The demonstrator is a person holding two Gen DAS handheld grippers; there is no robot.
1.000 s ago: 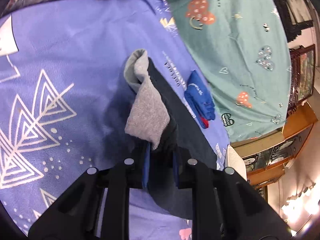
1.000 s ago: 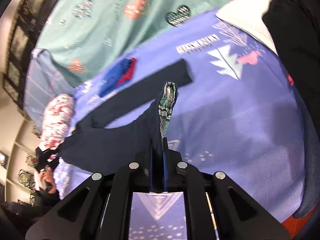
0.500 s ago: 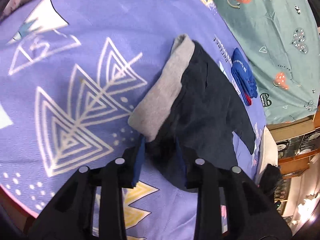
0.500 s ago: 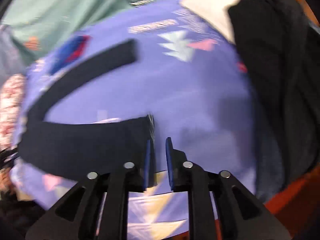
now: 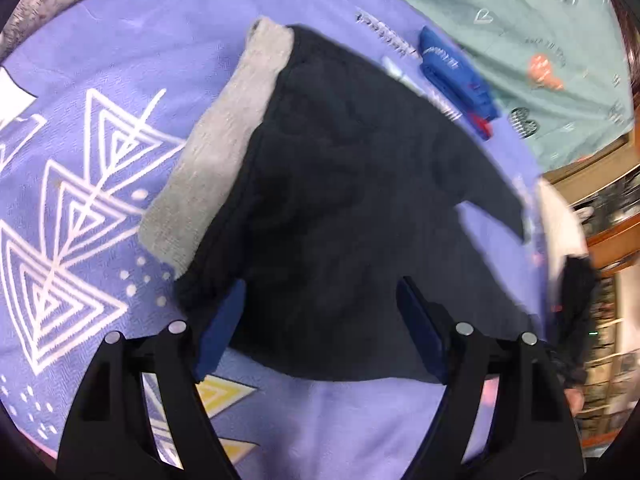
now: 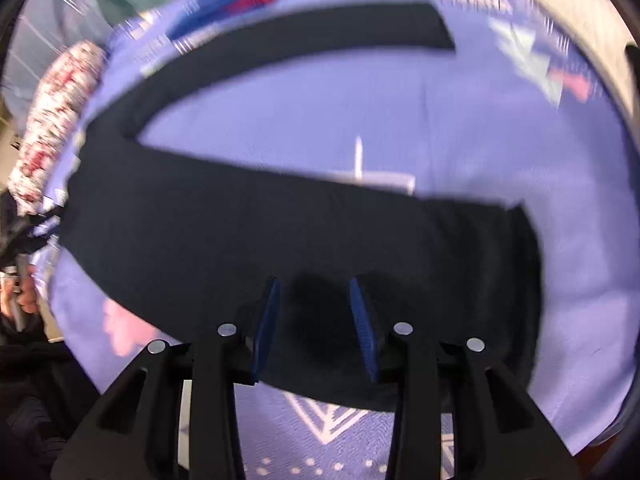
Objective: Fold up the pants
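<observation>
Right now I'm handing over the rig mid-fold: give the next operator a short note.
Left tongs: opening, pads clear of the cloth, above the waist end of the pants.
Right tongs: opening, nothing pinched, over the nearer leg.
Pants: flat on the purple blanket, gray lining showing at the waistband, legs spread apart.
Done: pants laid out and released.
Left: every fold; probably bring one leg onto the other first.

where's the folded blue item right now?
Left wrist view, upper right: the folded blue item lies on the purple blanket beyond the dark pants, near the green sheet.
</observation>
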